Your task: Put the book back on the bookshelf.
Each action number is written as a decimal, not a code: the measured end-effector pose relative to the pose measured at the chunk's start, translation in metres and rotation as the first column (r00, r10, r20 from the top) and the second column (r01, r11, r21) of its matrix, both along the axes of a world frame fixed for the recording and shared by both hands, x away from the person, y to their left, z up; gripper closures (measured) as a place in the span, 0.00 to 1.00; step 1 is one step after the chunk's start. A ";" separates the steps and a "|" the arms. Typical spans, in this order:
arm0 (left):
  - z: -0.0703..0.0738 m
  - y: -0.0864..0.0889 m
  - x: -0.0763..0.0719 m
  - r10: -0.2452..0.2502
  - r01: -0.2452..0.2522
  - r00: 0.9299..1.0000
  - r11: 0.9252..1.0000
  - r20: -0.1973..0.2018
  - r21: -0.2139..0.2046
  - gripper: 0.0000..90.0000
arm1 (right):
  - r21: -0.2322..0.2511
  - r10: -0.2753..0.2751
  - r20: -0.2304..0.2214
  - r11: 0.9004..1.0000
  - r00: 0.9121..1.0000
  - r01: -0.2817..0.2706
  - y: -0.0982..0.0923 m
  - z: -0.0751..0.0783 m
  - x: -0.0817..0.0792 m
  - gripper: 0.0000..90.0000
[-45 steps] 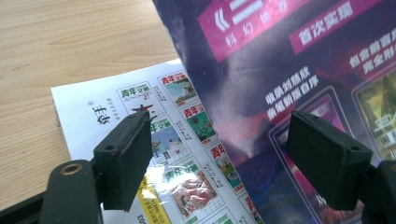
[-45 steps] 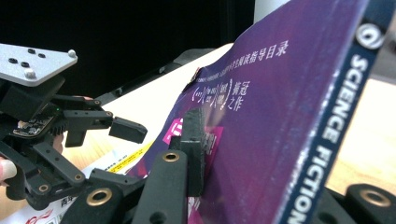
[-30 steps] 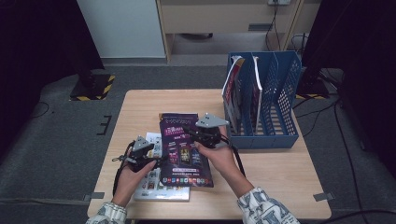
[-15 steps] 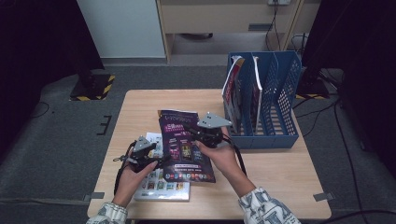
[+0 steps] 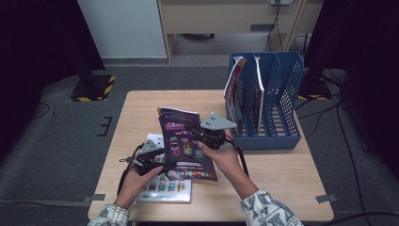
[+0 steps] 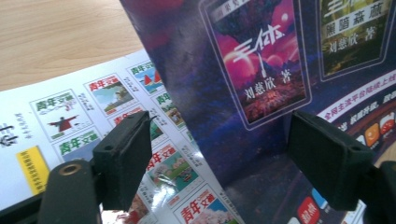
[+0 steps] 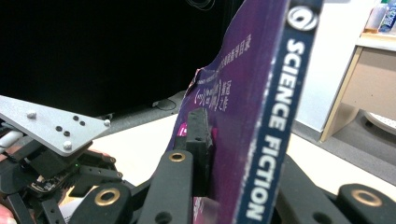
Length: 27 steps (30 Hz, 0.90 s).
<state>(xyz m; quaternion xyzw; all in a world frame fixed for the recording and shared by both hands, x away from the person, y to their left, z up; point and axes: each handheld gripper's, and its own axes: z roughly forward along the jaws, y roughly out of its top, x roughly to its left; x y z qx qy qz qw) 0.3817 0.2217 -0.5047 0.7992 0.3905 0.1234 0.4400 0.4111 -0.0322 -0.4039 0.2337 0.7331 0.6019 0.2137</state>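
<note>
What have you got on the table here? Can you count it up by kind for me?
Magazines lying or held outside the rack: 2 (purple magazine, white magazine)
Magazines standing in the rack: 2
Blue file rack: 1
Handheld grippers: 2 (left, right)
Total: 7

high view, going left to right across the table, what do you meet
left gripper → white magazine lying flat → purple magazine held tilted up → right gripper clamped on its edge → blue file rack with magazines standing in its left slots
</note>
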 end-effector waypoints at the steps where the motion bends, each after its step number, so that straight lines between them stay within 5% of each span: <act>1: 0.000 0.000 0.000 -0.003 0.003 1.000 1.000 -0.003 -0.003 0.25 | 0.002 0.001 0.000 1.000 1.000 -0.001 0.000 0.000 0.000 0.90; 16: -0.001 0.000 0.001 -0.058 0.056 0.998 0.998 -0.033 -0.036 0.44 | 0.023 0.021 0.014 1.000 1.000 -0.021 -0.001 0.002 -0.002 0.91; 27: 0.004 0.005 0.000 -0.050 0.048 0.998 0.997 -0.036 -0.053 0.62 | 0.027 0.027 0.006 0.999 1.000 -0.027 -0.002 0.001 -0.002 0.91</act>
